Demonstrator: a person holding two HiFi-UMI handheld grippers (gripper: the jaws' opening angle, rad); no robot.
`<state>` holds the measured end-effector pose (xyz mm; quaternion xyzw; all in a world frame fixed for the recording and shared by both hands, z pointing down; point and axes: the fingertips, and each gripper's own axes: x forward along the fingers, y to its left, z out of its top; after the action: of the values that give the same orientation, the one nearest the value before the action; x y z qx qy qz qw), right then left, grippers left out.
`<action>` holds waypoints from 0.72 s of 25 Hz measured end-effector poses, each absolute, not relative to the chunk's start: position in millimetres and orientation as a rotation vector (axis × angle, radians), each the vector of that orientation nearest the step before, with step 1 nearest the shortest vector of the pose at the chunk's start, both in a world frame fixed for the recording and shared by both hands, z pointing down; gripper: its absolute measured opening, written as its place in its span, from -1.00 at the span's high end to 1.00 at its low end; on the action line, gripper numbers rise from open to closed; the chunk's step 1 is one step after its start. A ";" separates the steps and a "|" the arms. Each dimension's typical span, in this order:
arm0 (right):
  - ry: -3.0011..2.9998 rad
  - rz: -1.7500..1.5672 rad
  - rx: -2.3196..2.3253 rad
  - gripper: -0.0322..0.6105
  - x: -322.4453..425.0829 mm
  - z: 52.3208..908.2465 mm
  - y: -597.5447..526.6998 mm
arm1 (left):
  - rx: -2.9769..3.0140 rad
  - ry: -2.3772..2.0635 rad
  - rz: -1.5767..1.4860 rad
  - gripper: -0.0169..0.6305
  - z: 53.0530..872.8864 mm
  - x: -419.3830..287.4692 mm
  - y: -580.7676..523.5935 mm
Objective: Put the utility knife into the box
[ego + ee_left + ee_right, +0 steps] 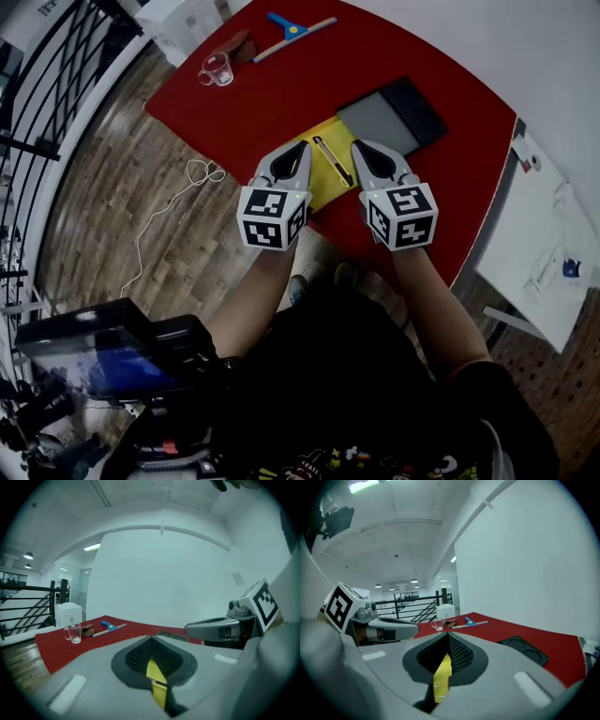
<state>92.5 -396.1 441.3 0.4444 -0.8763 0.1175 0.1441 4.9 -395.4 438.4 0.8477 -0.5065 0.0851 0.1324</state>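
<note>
A slim dark utility knife (332, 159) lies on a yellow pad (322, 184) at the near edge of the red table (281, 94). Just beyond the pad sits a flat black box with a grey inside (394, 114), which shows as a dark tray (524, 651) in the right gripper view. My left gripper (301, 150) is at the pad's left side and my right gripper (362, 150) at its right side, with the knife between them. Both are shut and hold nothing. Only a sliver of yellow shows through each pair of jaws (152, 641) (449, 638).
At the table's far end stand a glass cup (217, 68), a brown object (240, 44), a blue-headed scraper (292, 31) and a white box (183, 23). A white table (553, 234) stands to the right. A thin cable (178, 202) lies on the wooden floor.
</note>
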 end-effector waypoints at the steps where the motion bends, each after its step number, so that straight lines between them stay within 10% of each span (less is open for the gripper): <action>1: -2.549 0.324 1.303 0.83 97.1 431.9 -389.7 | 2.478 -1.472 0.241 0.95 431.1 5.7 -391.9; 18: -2.572 0.129 1.538 0.83 150.4 382.6 -349.0 | 2.538 -1.577 0.173 0.95 387.7 -18.2 -344.5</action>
<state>150.4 -349.0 382.6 0.5115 -0.8553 0.0431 0.0711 -18.2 -344.5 387.7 0.8456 -0.5256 0.0576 0.0742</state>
